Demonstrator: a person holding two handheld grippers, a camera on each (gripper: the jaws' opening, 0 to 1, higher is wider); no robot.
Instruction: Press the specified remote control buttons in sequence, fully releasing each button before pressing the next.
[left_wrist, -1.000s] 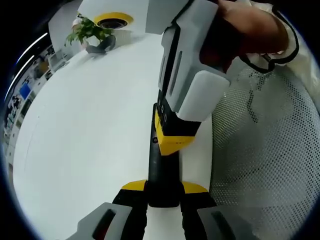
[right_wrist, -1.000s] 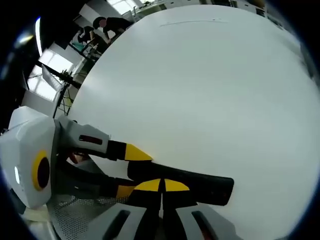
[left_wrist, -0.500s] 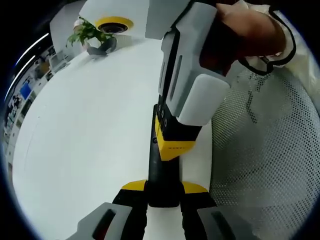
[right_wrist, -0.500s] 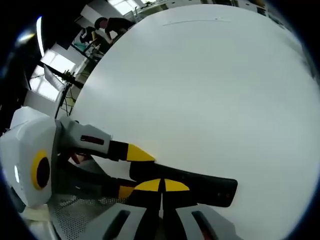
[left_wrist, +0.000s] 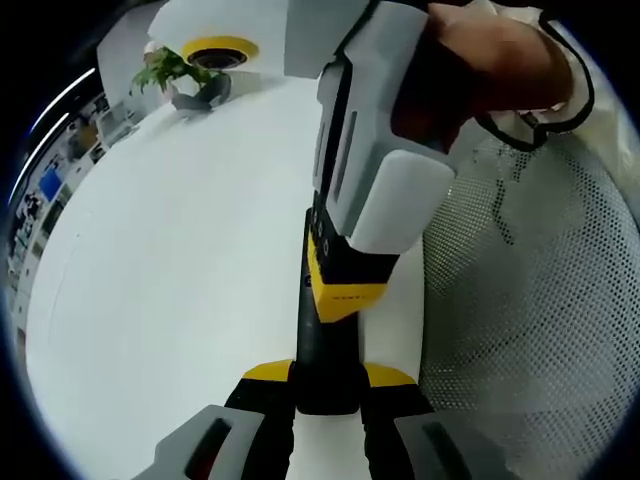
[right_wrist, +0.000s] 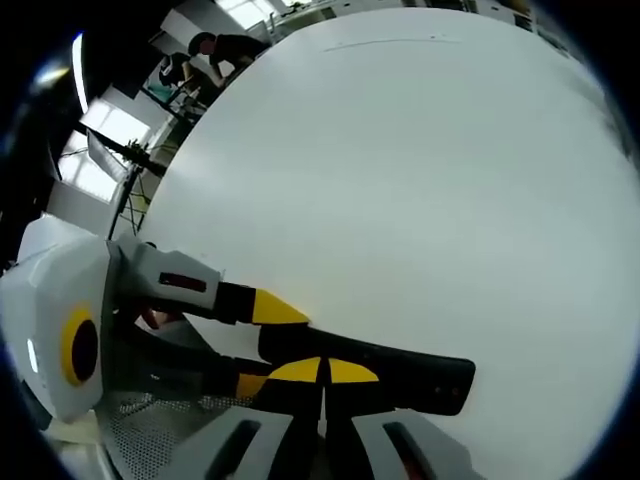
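A long black remote control (left_wrist: 325, 340) lies over the white table (left_wrist: 170, 260), and my left gripper (left_wrist: 328, 375) is shut on its near end with a yellow tip on each side. My right gripper (left_wrist: 340, 290) comes down from the upper right, held by a hand (left_wrist: 490, 70). Its shut yellow tips rest on the remote's top face. In the right gripper view, my right gripper (right_wrist: 322, 372) has its tips together on the remote (right_wrist: 400, 365). The left gripper (right_wrist: 265, 345) reaches in from the left and clamps the remote.
A potted plant (left_wrist: 170, 70) and a yellow-ringed round object (left_wrist: 220, 48) stand at the table's far end. White mesh (left_wrist: 540, 300) lies beyond the table's right edge. A person (right_wrist: 215, 50) and stands are in the room behind the table.
My right gripper has shifted very slightly over the remote. The left gripper's hold on the remote is the same.
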